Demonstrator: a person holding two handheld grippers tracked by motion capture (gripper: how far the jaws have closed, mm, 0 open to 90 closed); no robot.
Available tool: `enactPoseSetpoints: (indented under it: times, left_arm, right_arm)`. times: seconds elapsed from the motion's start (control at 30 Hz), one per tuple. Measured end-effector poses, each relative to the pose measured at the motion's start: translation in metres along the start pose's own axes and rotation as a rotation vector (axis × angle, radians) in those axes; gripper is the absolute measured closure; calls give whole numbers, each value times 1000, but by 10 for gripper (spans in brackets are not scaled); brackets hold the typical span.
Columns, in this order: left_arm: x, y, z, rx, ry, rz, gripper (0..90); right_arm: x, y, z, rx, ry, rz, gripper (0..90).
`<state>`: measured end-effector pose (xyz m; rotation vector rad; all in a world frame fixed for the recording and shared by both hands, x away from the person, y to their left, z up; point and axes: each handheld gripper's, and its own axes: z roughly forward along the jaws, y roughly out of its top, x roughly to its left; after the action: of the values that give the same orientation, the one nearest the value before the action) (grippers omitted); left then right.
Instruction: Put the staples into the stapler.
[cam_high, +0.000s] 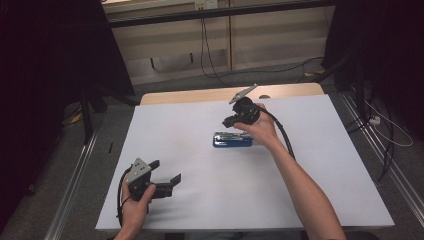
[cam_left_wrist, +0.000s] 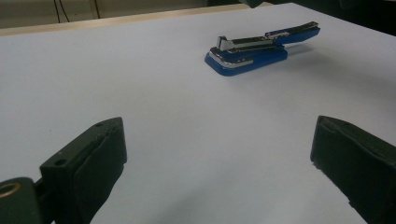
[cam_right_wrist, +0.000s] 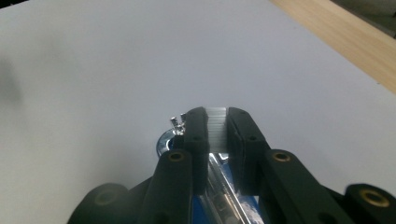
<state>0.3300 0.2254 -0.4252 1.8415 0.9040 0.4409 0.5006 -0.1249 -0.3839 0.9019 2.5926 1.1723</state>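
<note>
We are loading a blue stapler (cam_high: 232, 139) that lies open near the middle of the white table (cam_high: 200, 210), its blue top arm swung up off the base and the bright steel magazine channel bared, as the left gripper view shows (cam_left_wrist: 254, 50). Our right gripper (cam_high: 231, 121) hangs just over the stapler's left end, and in its own view the jaws are pinched on a short silvery strip of staples (cam_right_wrist: 217, 128), with the stapler's chrome nose and blue body directly beneath. Our left gripper (cam_high: 165, 176) rests low at the near left of the table, well apart from the stapler, its jaws spread wide with nothing between them (cam_left_wrist: 219, 154). We judge the strip to be light but brittle: glued wire that snaps if bent or squeezed hard, and slick on its sides, so a flat-sided hold near its middle, as now, seems wisest. The stapler itself looks stiff and fairly heavy for its size, yet it could skate on the smooth top, so we might steady its base at the far right end.
</note>
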Motion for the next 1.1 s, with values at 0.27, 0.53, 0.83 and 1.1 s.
enactPoseSetpoints:
  times: [0.27,0.53,0.83,1.1]
  left_arm:
    - [0,0,1,0,0,-7,38]
    - [1,0,0,2,1,-3,38]
    - [1,0,-1,-2,2,-6,38]
    - [1,0,-1,-2,0,-6,38]
  right_arm:
    - [0,0,8,11,38,-8,791]
    - [0,2,17,19,65,-39,791]
    - [4,1,22,20,90,-62,791]
    - [5,2,24,-15,107,-99,791]
